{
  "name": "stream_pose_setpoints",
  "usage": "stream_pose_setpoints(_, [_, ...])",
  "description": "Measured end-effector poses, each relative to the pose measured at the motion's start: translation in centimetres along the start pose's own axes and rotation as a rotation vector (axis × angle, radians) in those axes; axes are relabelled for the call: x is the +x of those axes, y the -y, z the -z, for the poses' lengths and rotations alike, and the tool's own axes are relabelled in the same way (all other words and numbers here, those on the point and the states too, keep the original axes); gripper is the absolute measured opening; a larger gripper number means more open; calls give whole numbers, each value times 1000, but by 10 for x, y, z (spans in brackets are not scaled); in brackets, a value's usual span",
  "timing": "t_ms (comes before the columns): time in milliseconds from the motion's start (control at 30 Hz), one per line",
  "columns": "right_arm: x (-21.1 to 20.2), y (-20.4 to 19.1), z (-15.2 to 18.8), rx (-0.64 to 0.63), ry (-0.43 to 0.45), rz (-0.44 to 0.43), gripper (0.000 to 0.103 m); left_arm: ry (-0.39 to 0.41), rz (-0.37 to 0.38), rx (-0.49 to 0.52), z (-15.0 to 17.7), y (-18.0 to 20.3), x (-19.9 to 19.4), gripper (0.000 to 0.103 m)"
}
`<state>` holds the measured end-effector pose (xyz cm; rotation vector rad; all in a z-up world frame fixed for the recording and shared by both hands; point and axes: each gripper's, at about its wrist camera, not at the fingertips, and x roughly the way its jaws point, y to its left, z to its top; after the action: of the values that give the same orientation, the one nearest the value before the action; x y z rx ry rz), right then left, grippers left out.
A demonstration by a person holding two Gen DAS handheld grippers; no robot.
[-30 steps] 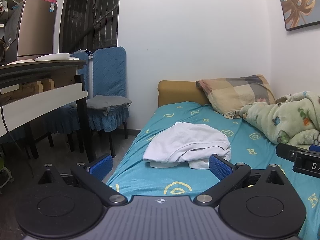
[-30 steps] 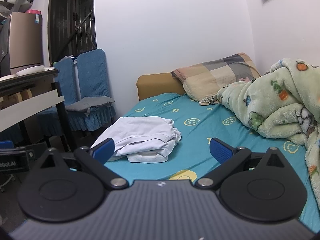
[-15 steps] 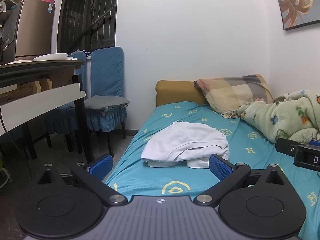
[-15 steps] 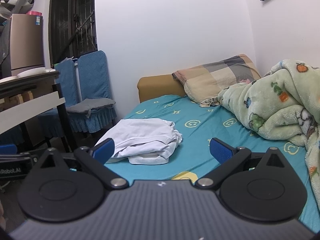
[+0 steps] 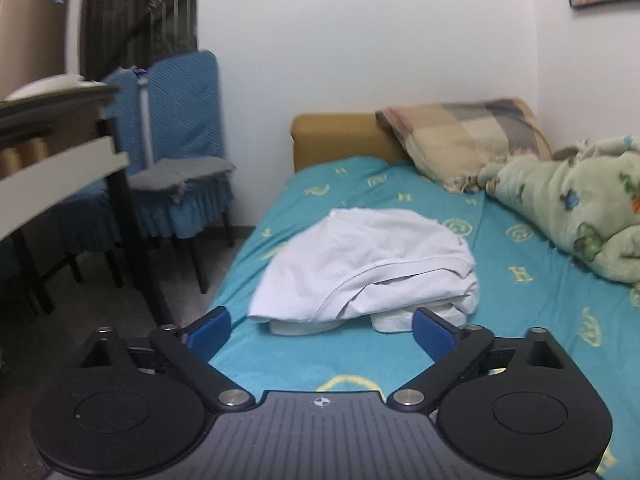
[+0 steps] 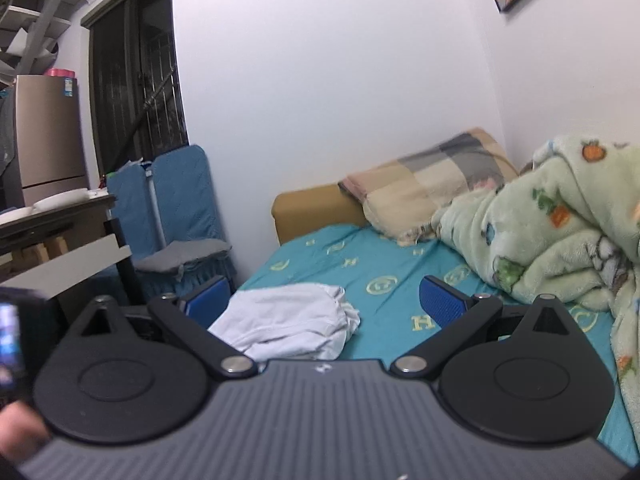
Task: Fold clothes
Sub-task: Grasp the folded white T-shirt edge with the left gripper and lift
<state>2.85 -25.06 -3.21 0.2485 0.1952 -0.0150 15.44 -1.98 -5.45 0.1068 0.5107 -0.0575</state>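
A crumpled white garment (image 5: 364,268) lies in a heap on the teal bed sheet (image 5: 516,256), near the bed's left edge. It also shows in the right wrist view (image 6: 288,322). My left gripper (image 5: 320,330) is open and empty, its blue pads just short of the garment's near edge. My right gripper (image 6: 326,304) is open and empty, held above the bed, with the garment low between its pads. The left gripper's body shows at the left edge of the right wrist view (image 6: 12,344).
A green patterned blanket (image 6: 560,232) is piled on the bed's right side. A plaid pillow (image 5: 460,136) leans on the tan headboard (image 5: 340,140). Blue-covered chairs (image 5: 180,148) and a dark table (image 5: 60,152) stand left of the bed.
Both grippers moved forward toward the garment. The right gripper tilted upward and rose; the right gripper is out of the left wrist view now. Both stay open.
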Motion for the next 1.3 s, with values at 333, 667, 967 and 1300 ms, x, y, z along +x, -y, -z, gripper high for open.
stream_pose_setpoints(333, [86,19,35,-72,-123,12,103,-94,-55,23,9,12,166,44])
stream_pose_setpoints(667, [117,23,54,-35,-126,36,103,28,77,-60,-14,-26,76,9])
stream_pose_setpoints(967, [71,-11,49,-149,-38,-3,103,91,222,-180,-3,-45,-63,9])
stream_pose_setpoints(1300, [39,-79,73,-271,-81,-172,103,109,298,-275,29,-61,-138,9])
